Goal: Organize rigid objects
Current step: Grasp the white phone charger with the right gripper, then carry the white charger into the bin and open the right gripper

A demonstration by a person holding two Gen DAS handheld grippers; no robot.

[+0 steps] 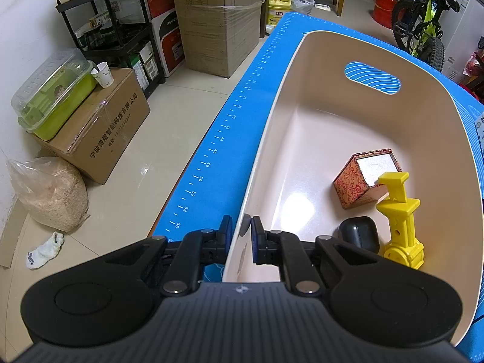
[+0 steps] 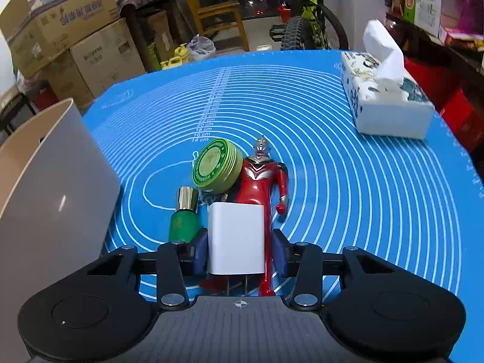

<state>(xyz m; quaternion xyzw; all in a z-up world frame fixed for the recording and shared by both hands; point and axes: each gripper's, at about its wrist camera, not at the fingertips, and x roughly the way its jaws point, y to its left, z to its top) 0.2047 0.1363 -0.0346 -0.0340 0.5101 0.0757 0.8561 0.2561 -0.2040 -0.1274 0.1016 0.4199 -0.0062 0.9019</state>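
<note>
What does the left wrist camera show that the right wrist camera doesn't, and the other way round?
Only the left wrist view looks inside the beige bin: a patterned red box, a yellow plastic part and a dark rounded case lie in it. The left gripper has its jaws shut on the bin's rim.

Only the right wrist view shows the right gripper around a white block, with a green tin, a green bottle, a red toy figure and a tissue box.

Both show the blue mat and the bin.
</note>
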